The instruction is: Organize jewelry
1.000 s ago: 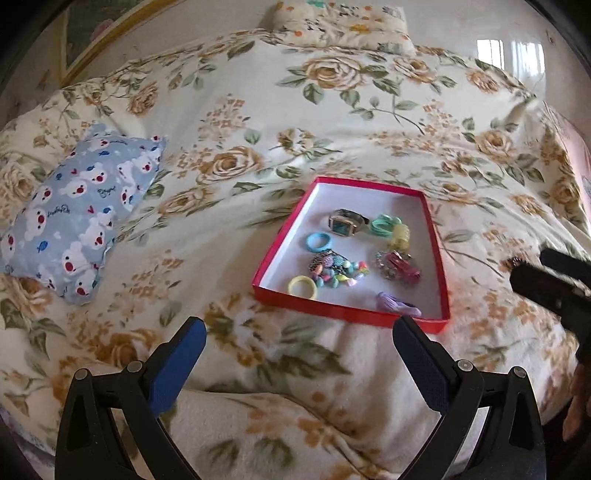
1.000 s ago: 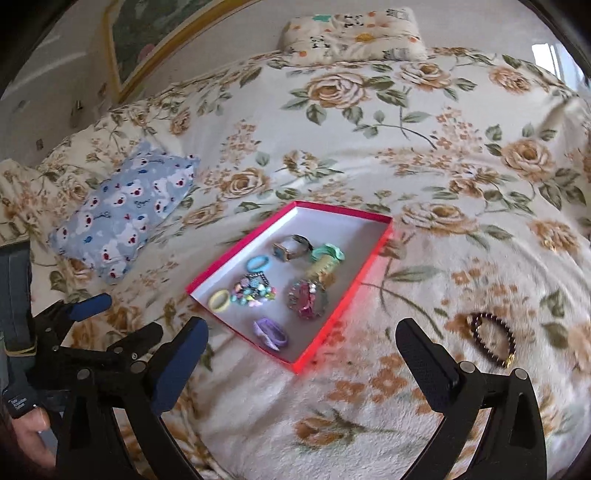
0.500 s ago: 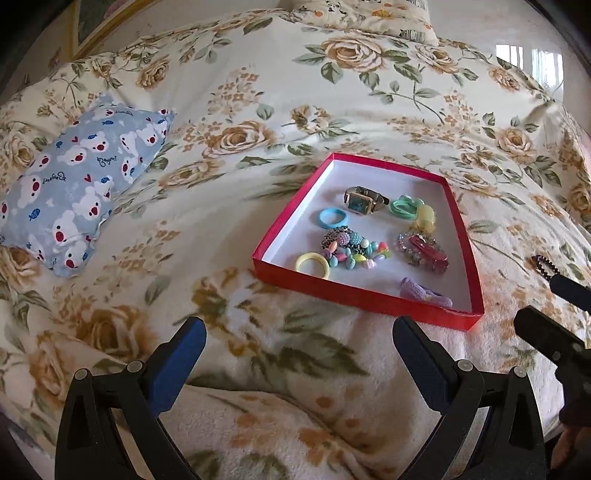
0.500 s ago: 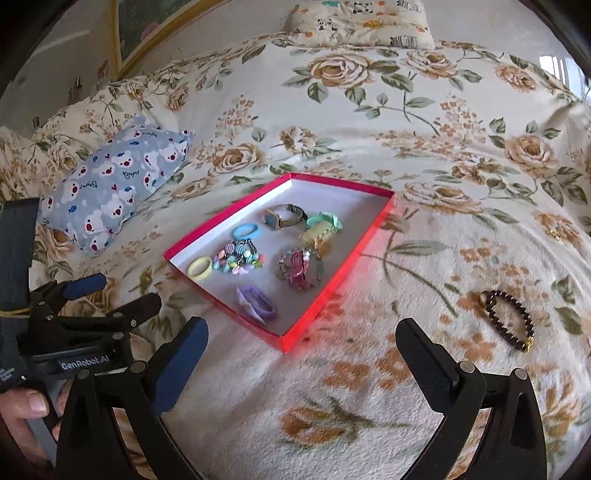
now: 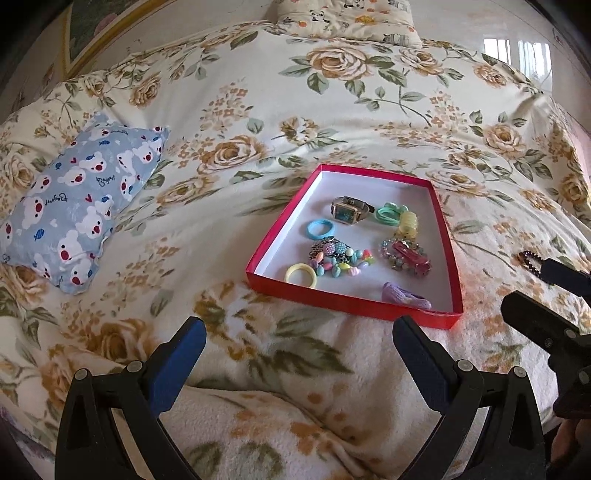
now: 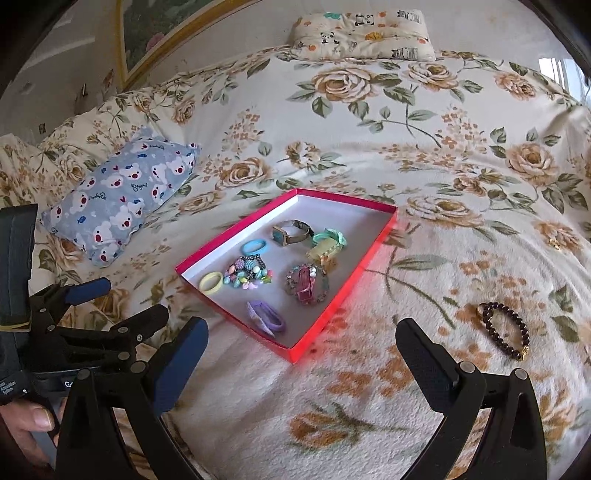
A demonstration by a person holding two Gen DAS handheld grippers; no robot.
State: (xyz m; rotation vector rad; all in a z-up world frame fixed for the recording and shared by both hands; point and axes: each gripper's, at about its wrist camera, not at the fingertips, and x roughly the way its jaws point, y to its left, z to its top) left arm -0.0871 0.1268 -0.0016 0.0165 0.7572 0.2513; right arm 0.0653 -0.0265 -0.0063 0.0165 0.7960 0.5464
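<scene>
A shallow red tray (image 5: 448,254) (image 6: 380,236) lies on the floral bed cover. It holds a watch (image 5: 349,211) (image 6: 290,232), blue and yellow rings, a beaded cluster (image 5: 338,256) (image 6: 249,273), a pink clip on a bracelet (image 6: 306,284), a purple tie and a green and yellow clip. A dark bead bracelet (image 6: 506,330) lies on the cover to the right of the tray; only its end shows in the left wrist view (image 5: 528,257). My left gripper (image 5: 297,339) is open and empty in front of the tray. My right gripper (image 6: 301,341) is open and empty, near the tray's front corner.
A blue bear-print pillow (image 5: 70,210) (image 6: 122,199) lies to the left of the tray. A panda-print pillow (image 6: 360,33) sits at the far edge of the bed. The other gripper shows at the right edge of the left view (image 5: 546,314) and at the left edge of the right view (image 6: 74,325).
Both grippers have moved forward and a little lower toward the tray, which looks larger now. Both stay open and empty. The jewelry has not moved.
</scene>
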